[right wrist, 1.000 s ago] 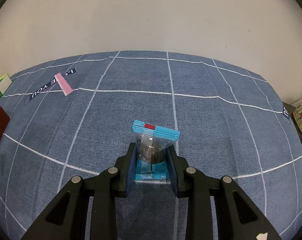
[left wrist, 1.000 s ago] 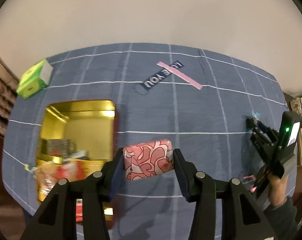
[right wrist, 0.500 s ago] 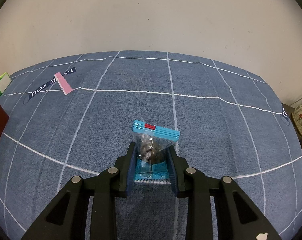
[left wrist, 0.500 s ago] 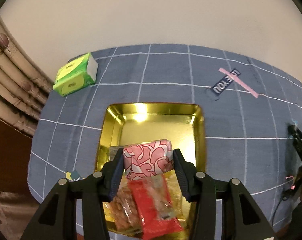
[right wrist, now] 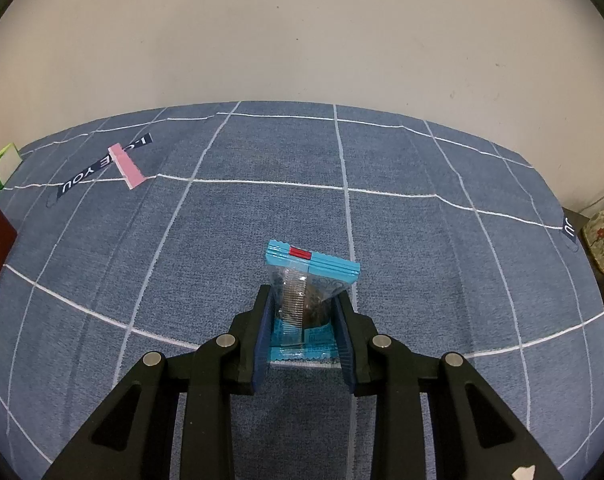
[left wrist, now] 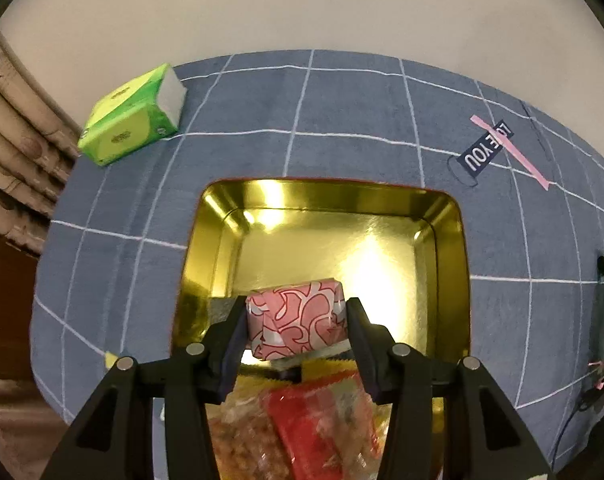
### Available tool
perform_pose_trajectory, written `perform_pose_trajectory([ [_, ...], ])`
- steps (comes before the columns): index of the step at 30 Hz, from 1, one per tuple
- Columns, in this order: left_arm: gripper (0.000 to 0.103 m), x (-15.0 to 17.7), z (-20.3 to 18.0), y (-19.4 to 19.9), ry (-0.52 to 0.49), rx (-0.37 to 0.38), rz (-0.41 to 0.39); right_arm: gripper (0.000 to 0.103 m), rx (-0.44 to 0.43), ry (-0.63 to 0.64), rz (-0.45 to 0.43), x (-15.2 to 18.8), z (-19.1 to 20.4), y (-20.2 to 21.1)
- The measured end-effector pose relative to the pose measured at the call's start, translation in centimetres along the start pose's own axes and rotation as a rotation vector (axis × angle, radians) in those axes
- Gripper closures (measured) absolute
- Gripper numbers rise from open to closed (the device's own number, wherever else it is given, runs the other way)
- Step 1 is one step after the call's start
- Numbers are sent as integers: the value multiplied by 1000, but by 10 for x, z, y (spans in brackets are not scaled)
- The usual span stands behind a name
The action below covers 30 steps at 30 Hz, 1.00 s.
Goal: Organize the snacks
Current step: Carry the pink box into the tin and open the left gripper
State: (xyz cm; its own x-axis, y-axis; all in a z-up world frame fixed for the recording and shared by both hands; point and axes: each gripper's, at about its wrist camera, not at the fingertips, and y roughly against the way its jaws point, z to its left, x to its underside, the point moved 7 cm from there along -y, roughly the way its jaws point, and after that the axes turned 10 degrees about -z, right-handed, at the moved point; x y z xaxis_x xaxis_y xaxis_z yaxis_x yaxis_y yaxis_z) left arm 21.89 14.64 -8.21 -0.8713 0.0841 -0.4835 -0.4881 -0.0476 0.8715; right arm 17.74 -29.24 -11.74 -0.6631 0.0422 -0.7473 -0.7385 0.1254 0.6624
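Blue grid cloth, gold tin on it. Left gripper clamps pink pack above tin; release risks landing on red bag. Right gripper pinches blue pack over cloth; crush risk

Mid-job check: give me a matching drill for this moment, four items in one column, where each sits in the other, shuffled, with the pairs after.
Items:
1. pink patterned packet
2. blue cookie packet
3. green tissue pack
4. red snack bag

Places:
A. lying in the near end of the gold tin
B. clamped in the left hand-held gripper above the tin
C. on the blue checked cloth, between the right hand-held gripper fingers
D. on the cloth's far left corner, beyond the tin

Pairs: 1-B, 2-C, 3-D, 4-A
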Motion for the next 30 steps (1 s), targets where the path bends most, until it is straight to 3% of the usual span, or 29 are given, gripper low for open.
perform_pose_trajectory([
  [13, 54, 6, -31, -23, -95, 7, 35, 75, 2, 2, 0, 0, 0, 0],
  [30, 51, 9, -30, -27, -80, -4, 37, 75, 5, 10, 0, 0, 0, -1],
])
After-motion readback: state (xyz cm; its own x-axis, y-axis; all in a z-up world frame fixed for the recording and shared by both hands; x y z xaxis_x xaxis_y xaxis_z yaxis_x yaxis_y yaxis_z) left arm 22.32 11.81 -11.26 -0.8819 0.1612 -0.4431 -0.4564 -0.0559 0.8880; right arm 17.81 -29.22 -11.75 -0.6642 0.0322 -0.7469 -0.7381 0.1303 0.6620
